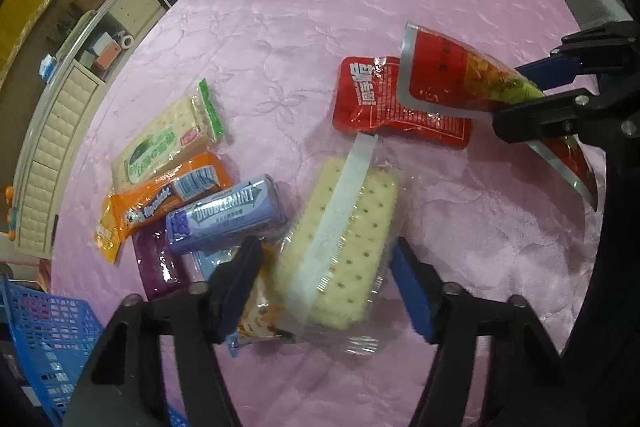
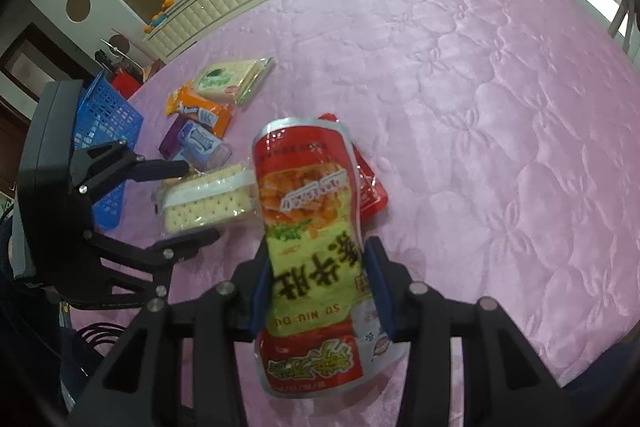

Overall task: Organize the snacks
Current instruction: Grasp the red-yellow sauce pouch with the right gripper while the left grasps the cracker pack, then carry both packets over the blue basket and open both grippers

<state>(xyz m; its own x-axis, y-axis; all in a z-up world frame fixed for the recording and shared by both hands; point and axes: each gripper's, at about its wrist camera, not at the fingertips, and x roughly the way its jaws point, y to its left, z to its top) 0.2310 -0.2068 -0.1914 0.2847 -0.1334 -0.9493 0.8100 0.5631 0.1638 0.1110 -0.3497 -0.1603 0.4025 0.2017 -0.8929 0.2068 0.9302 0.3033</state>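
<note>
My right gripper [image 2: 318, 283] is shut on a red and yellow snack bag [image 2: 308, 227] and holds it above the pink quilt; the bag also shows in the left wrist view [image 1: 472, 79]. My left gripper [image 1: 324, 267] is open, its fingers on either side of a clear pack of white crackers [image 1: 344, 239], not closed on it. The cracker pack [image 2: 208, 199] lies left of the held bag. A flat red packet [image 1: 376, 107] lies under the held bag. A blue basket [image 1: 44, 343] stands at the bed's left edge.
A pile of snacks lies to the left: a green cracker pack [image 1: 168, 139], an orange packet [image 1: 160, 203], a purple Doublemint tube [image 1: 228, 215] and a dark purple packet [image 1: 156, 263]. Shelves and a padded headboard [image 1: 52, 147] stand beyond the bed.
</note>
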